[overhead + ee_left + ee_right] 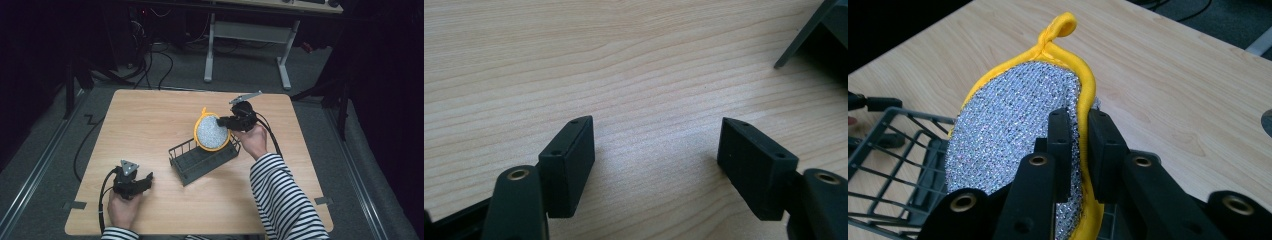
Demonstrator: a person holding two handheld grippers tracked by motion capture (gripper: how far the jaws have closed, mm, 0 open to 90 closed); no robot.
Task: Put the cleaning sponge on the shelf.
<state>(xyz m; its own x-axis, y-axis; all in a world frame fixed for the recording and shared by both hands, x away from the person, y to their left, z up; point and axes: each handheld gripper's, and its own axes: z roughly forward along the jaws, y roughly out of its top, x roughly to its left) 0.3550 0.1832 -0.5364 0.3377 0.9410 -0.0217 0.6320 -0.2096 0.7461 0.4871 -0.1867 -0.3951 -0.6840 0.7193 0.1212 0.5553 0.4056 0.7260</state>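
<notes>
right gripper [1079,150] jaws clamped on the edge of the yellow-rimmed silver scouring pad [1013,130], held on edge, loop upward, lower part in the dark wire rack [202,160]. left gripper [654,165] jaws apart over the bare table [574,60].

Dim room, grey carpet [250,70], white-legged desk [247,30], floor cables [155,55]

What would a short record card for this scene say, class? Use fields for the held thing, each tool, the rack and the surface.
held thing: round silver scouring pad with yellow rim and loop, upright on edge
right tool: shut on the pad's rim, holding it over the rack's right end
left tool: open, nothing between its jaws, low over bare wood
rack: dark wire dish rack, mid-table
surface: light wooden table
</notes>
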